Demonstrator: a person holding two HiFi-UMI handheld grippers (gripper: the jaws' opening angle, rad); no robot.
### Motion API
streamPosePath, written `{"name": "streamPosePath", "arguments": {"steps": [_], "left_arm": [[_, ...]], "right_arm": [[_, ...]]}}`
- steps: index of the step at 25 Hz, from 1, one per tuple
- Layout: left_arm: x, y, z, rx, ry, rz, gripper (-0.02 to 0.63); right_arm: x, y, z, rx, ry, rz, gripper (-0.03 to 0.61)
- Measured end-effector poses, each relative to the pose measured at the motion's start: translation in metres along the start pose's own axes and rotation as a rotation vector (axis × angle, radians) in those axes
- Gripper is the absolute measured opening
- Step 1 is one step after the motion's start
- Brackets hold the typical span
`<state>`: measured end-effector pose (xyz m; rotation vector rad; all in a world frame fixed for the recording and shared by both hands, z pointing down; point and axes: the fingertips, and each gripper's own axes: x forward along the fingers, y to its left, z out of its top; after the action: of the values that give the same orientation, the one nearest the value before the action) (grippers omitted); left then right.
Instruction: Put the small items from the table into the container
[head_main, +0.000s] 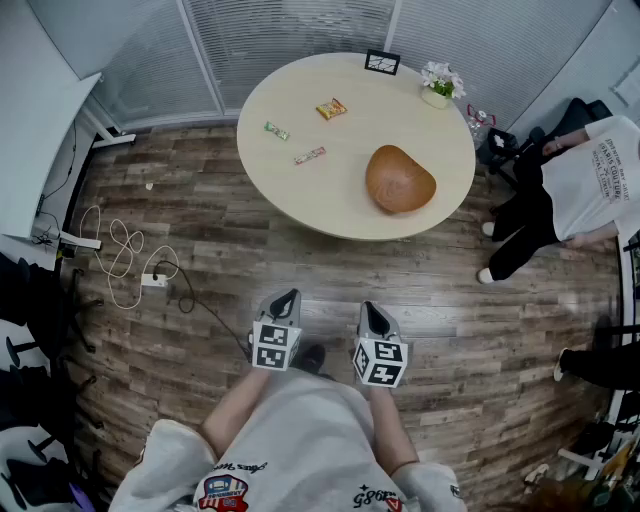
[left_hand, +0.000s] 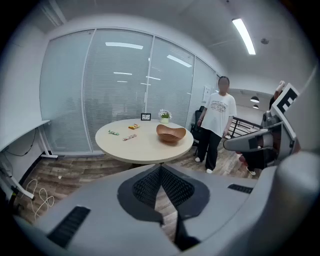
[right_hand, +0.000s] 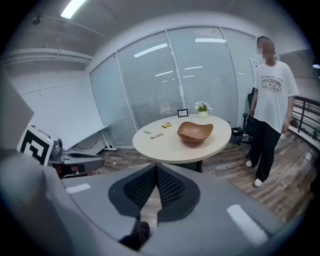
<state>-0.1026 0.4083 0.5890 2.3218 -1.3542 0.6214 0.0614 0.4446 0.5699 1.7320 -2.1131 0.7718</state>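
Three small wrapped snacks lie on the far left part of the round beige table (head_main: 300, 195): a green one (head_main: 276, 130), an orange-yellow one (head_main: 331, 108) and a red one (head_main: 310, 155). A brown wooden bowl (head_main: 400, 179) sits on the table's right side, with nothing visible in it. My left gripper (head_main: 289, 298) and right gripper (head_main: 371, 311) hang side by side over the floor, well short of the table. Both are shut and hold nothing. The left gripper (left_hand: 160, 172) view shows the bowl (left_hand: 170, 133) ahead, and the right gripper (right_hand: 156, 172) view shows the bowl (right_hand: 195, 131) too.
A small picture frame (head_main: 382, 62) and a flower pot (head_main: 440, 85) stand at the table's far edge. A person in a white shirt (head_main: 585, 175) stands to the table's right. Cables and a power strip (head_main: 152, 280) lie on the wooden floor at left.
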Motion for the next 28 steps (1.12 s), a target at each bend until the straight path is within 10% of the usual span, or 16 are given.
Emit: {"name": "streamPosePath", "arguments": {"steps": [16,28], "left_arm": [[0.026,0.008,0.014,-0.03,-0.005,-0.034,0.006],[0.142,0.062,0.075,-0.058,-0.023,-0.079,0.006]], "right_arm": [[0.005,-0.007,-0.001,0.057,-0.022,0.043,0.002],[0.087,-0.037,0.058,0.054,-0.008,0.029,0.002]]}}
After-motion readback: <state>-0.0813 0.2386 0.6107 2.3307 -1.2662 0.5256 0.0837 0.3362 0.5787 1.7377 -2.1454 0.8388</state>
